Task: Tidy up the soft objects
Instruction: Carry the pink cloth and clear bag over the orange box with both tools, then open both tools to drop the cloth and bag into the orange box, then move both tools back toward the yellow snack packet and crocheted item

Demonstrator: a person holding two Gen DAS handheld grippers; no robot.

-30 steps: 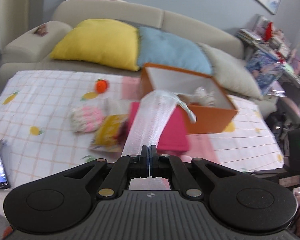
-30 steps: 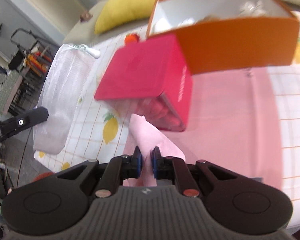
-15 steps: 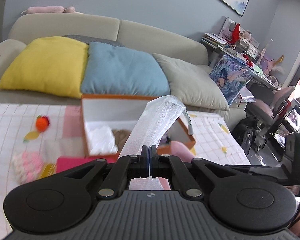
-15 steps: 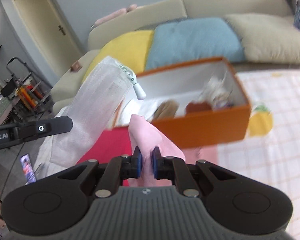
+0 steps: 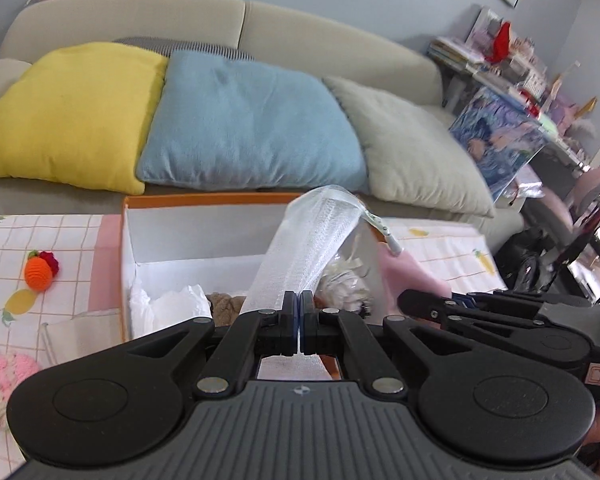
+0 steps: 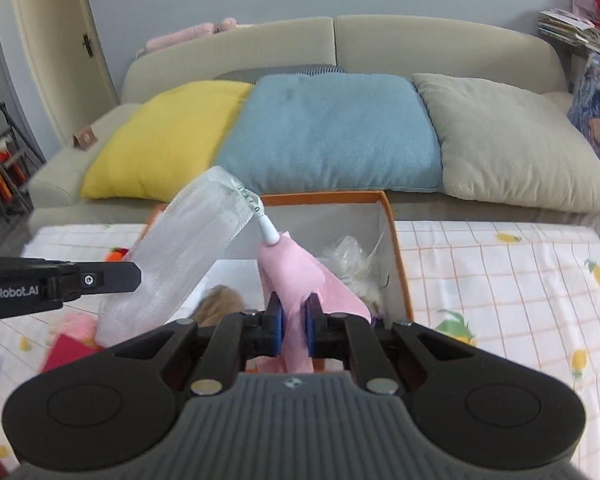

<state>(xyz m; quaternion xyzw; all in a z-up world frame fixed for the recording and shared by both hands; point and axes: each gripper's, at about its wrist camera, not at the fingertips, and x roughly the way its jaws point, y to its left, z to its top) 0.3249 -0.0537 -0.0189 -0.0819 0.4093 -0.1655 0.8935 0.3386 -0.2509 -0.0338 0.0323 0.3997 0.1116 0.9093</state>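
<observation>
My left gripper (image 5: 299,322) is shut on a white mesh bag (image 5: 308,248) and holds it over the orange box (image 5: 204,199); the bag also shows in the right wrist view (image 6: 180,256). My right gripper (image 6: 293,320) is shut on a pink cloth (image 6: 296,276), held just in front of the orange box (image 6: 398,264). The pink cloth also shows in the left wrist view (image 5: 412,272), with the right gripper (image 5: 444,307) beside it. The box holds a white soft item (image 5: 172,304), a brown plush (image 6: 220,300) and a clear-wrapped bundle (image 6: 352,264).
A crocheted orange fruit (image 5: 38,272) and a pink-white knitted item (image 5: 4,380) lie on the checked tablecloth (image 5: 40,240) left of the box. A magenta box (image 6: 66,354) lies at left. Behind stands a sofa with yellow (image 5: 68,112), blue (image 5: 248,124) and beige (image 5: 412,148) cushions.
Both grippers have risen and moved forward toward the orange box, each keeping its load. The box now lies directly beneath the mesh bag and pink cloth.
</observation>
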